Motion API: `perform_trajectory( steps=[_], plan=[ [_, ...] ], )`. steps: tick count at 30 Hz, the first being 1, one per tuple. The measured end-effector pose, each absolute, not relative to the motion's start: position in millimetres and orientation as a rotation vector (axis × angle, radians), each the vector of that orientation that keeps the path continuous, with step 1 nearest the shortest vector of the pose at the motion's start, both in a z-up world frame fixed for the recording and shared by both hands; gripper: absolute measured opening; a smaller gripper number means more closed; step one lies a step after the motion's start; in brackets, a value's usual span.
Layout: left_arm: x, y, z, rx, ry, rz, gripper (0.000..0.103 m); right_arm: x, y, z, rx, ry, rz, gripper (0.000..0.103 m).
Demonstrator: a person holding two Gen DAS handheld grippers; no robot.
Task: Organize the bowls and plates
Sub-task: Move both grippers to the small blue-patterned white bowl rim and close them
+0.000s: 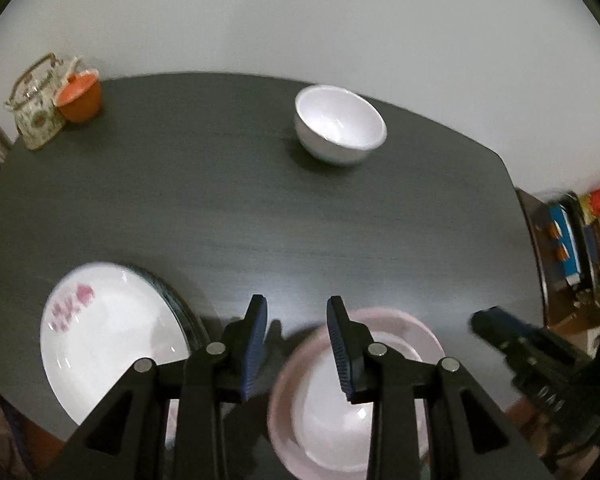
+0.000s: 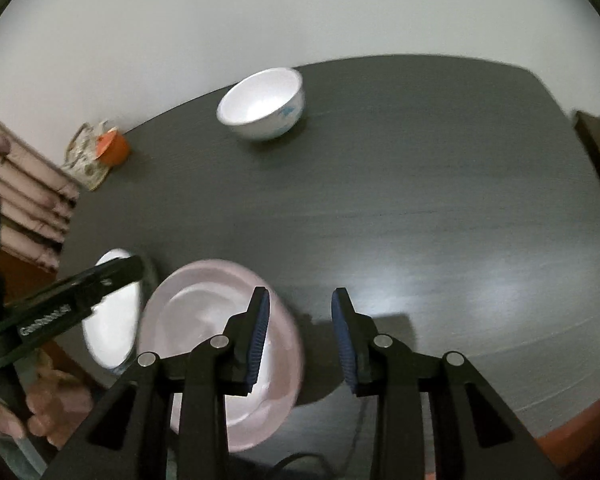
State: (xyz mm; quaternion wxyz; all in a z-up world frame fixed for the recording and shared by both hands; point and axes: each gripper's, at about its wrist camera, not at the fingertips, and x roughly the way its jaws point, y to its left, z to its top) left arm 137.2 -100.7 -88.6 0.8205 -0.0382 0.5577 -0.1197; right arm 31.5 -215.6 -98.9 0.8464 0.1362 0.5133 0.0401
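On the dark table (image 1: 260,208), near its front edge, sits a pink dish (image 1: 428,340) with a paler, whiter inside. My left gripper (image 1: 298,344) hangs open above its left rim with nothing between the pads. To the left lies a white plate with pink flowers (image 1: 108,340) on a dark-rimmed plate. A white bowl (image 1: 340,128) stands alone further back. In the right wrist view my right gripper (image 2: 300,340) is open and empty over the right rim of the pink dish (image 2: 204,320). The white bowl (image 2: 262,104) shows a blue pattern. The left gripper's body partly hides the white plate (image 2: 112,320).
A patterned teapot (image 1: 36,108) and an orange cup (image 1: 80,96) stand at the back left corner. Shelves with coloured items (image 1: 580,232) lie past the table's right edge. A person's hand (image 2: 40,412) shows at lower left. Bare table (image 2: 420,200) stretches to the right.
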Motion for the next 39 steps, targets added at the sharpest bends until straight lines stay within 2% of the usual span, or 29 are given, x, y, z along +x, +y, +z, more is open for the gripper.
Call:
perform_trajectory(
  steps=[12,24,39],
  plan=[
    [226,-107,-91,-0.117,1.163,-0.169,0.032,118,-262,-88,0.275,0.999,0.134,0.032],
    [320,-139,-127,-0.226,1.261,-0.23,0.032,221,-257,-110,0.317,1.106,0.19,0.032],
    [352,-150,-173,-0.284,1.363,-0.241,0.032,287,-227,-140,0.29,1.191,0.196,0.032]
  ],
)
